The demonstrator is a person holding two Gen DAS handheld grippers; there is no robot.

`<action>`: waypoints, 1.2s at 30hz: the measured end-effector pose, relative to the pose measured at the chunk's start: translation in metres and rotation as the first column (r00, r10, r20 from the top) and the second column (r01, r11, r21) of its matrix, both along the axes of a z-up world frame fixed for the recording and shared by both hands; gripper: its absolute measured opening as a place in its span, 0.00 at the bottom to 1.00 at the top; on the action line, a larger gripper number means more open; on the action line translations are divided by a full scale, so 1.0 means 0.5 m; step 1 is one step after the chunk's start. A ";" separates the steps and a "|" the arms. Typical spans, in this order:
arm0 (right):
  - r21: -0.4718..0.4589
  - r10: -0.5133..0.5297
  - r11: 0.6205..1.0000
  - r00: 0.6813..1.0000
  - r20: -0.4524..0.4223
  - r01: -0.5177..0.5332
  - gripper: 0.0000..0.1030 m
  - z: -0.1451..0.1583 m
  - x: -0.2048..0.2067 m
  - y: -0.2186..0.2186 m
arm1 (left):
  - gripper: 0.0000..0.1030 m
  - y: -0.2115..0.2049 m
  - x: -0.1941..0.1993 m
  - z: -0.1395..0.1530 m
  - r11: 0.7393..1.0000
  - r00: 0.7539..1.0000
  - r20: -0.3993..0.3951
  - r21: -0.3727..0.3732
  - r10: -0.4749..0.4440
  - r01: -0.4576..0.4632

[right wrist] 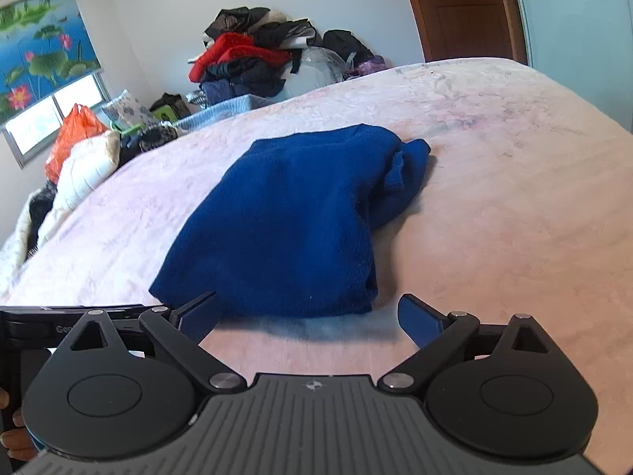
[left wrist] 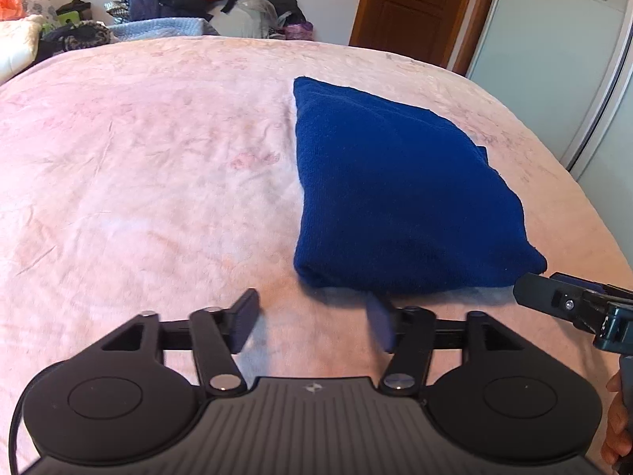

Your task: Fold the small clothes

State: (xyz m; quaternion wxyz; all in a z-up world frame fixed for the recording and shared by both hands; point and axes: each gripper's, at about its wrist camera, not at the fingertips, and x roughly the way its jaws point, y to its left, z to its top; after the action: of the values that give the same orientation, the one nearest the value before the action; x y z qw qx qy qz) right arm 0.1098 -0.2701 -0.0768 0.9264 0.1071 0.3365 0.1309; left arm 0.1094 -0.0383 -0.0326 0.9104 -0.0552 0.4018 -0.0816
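Note:
A dark blue knitted garment [left wrist: 395, 194] lies folded into a compact bundle on the pink bedspread [left wrist: 138, 178]. My left gripper [left wrist: 312, 320] is open and empty, just in front of the bundle's near-left corner. In the right wrist view the same garment [right wrist: 292, 221] lies ahead, with loose folds at its far right end. My right gripper [right wrist: 308, 316] is open and empty at the bundle's near edge. Its tip also shows in the left wrist view [left wrist: 554, 297], by the bundle's near-right corner.
A pile of clothes and bags [right wrist: 257, 59] sits beyond the bed's far side. A white quilt [right wrist: 79, 170] and an orange bag [right wrist: 73, 130] lie at the left. A wooden door [left wrist: 411, 4] and a wardrobe panel [left wrist: 554, 59] stand at the right.

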 end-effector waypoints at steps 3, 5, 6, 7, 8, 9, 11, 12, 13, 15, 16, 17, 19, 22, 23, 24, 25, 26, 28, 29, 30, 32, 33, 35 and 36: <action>0.010 -0.002 1.000 1.000 -0.011 0.002 0.98 -0.001 -0.012 0.006 | 0.67 -0.008 -0.018 0.001 0.999 1.000 0.023 0.053 0.008 -0.010; 0.015 -0.006 1.000 1.000 -0.030 0.006 0.99 -0.006 -0.018 0.009 | 0.69 -0.010 -0.023 -0.001 0.998 1.000 0.016 0.068 0.011 -0.012; 0.013 -0.004 1.000 0.999 -0.040 0.005 0.99 -0.009 -0.016 0.011 | 0.70 -0.009 -0.025 -0.003 0.998 1.000 0.012 0.067 0.015 -0.016; 0.006 -0.002 1.000 0.999 -0.045 0.002 0.99 -0.011 -0.019 0.014 | 0.71 -0.009 -0.026 -0.005 0.998 1.000 0.009 0.064 0.019 -0.020; -0.006 0.001 1.000 0.999 -0.047 -0.001 0.99 -0.013 -0.024 0.019 | 0.71 -0.008 -0.029 -0.007 0.998 1.000 0.006 0.064 0.022 -0.022; -0.021 0.005 1.000 0.999 -0.046 -0.006 0.99 -0.014 -0.029 0.024 | 0.74 -0.009 -0.030 -0.009 0.997 1.000 0.003 0.068 0.023 -0.023; -0.048 0.019 0.999 0.999 -0.045 -0.021 0.99 -0.016 -0.037 0.033 | 0.77 -0.011 -0.035 -0.013 0.996 0.999 0.002 0.085 0.032 -0.032; -0.058 0.027 0.998 0.999 -0.045 -0.029 0.99 -0.017 -0.040 0.036 | 0.77 -0.012 -0.037 -0.014 0.995 0.999 0.007 0.094 0.038 -0.038; -0.065 0.032 0.997 0.999 -0.043 -0.035 0.99 -0.017 -0.043 0.039 | 0.78 -0.014 -0.040 -0.015 0.993 0.999 0.012 0.107 0.043 -0.045; -0.077 0.034 0.996 0.999 -0.040 -0.037 0.99 -0.017 -0.047 0.045 | 0.79 -0.016 -0.043 -0.018 0.990 0.999 0.016 0.130 0.049 -0.050; -0.082 0.034 0.996 0.999 -0.041 -0.038 0.99 -0.019 -0.047 0.047 | 0.79 -0.017 -0.045 -0.019 0.989 0.999 0.016 0.139 0.051 -0.053; -0.087 0.035 0.995 0.998 -0.043 -0.039 0.99 -0.021 -0.046 0.049 | 0.79 -0.017 -0.046 -0.021 0.988 0.999 0.015 0.143 0.052 -0.054; -0.095 0.043 0.994 0.998 -0.050 -0.047 0.99 -0.023 -0.046 0.054 | 0.79 -0.016 -0.047 -0.023 0.989 0.999 0.011 0.141 0.051 -0.052; -0.098 0.053 0.993 0.997 -0.052 -0.058 0.99 -0.026 -0.049 0.061 | 0.79 -0.016 -0.050 -0.027 0.988 0.998 0.010 0.144 0.056 -0.057; -0.102 0.049 0.993 0.997 -0.053 -0.054 0.99 -0.027 -0.049 0.063 | 0.79 -0.016 -0.051 -0.029 0.988 0.998 0.010 0.147 0.055 -0.055; -0.109 0.043 0.993 0.998 -0.053 -0.048 0.99 -0.028 -0.049 0.066 | 0.79 -0.017 -0.052 -0.030 0.987 0.999 0.009 0.149 0.054 -0.054; -0.117 0.039 0.992 0.998 -0.053 -0.045 0.99 -0.028 -0.049 0.068 | 0.79 -0.018 -0.053 -0.032 0.987 0.998 0.009 0.153 0.054 -0.055; -0.125 0.037 0.991 0.998 -0.053 -0.043 0.99 -0.029 -0.047 0.068 | 0.79 -0.018 -0.054 -0.033 0.986 0.998 0.013 0.155 0.055 -0.057; -0.134 0.028 0.990 0.998 -0.053 -0.035 0.99 -0.028 -0.047 0.070 | 0.79 -0.019 -0.057 -0.033 0.986 0.998 0.020 0.158 0.057 -0.060; -0.135 0.022 0.990 0.998 -0.053 -0.029 0.99 -0.028 -0.047 0.069 | 0.79 -0.020 -0.058 -0.034 0.985 0.998 0.023 0.160 0.058 -0.061; -0.136 0.017 0.990 0.998 -0.055 -0.024 0.99 -0.028 -0.046 0.069 | 0.80 -0.021 -0.059 -0.035 0.985 0.998 0.024 0.162 0.058 -0.061; -0.140 0.004 0.990 0.998 -0.061 -0.012 0.99 -0.029 -0.045 0.068 | 0.84 -0.022 -0.060 -0.038 0.984 0.998 0.025 0.165 0.060 -0.064; -0.141 -0.005 0.990 0.998 -0.066 -0.004 0.99 -0.031 -0.042 0.066 | 0.85 -0.022 -0.061 -0.039 0.984 0.998 0.026 0.165 0.062 -0.066; -0.136 -0.019 0.991 0.997 -0.079 0.008 0.99 -0.035 -0.040 0.062 | 0.85 -0.022 -0.064 -0.039 0.984 0.997 0.029 0.164 0.066 -0.070; -0.131 -0.020 0.991 0.997 -0.080 0.009 0.99 -0.035 -0.042 0.062 | 0.85 -0.022 -0.065 -0.039 0.984 0.997 0.031 0.165 0.066 -0.071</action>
State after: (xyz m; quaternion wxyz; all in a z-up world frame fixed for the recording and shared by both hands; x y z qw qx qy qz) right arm 0.0890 -0.2393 -0.0945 0.9180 0.0539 0.3806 0.0973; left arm 0.0770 -0.0494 -0.0521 0.9192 0.0080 0.3934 -0.0173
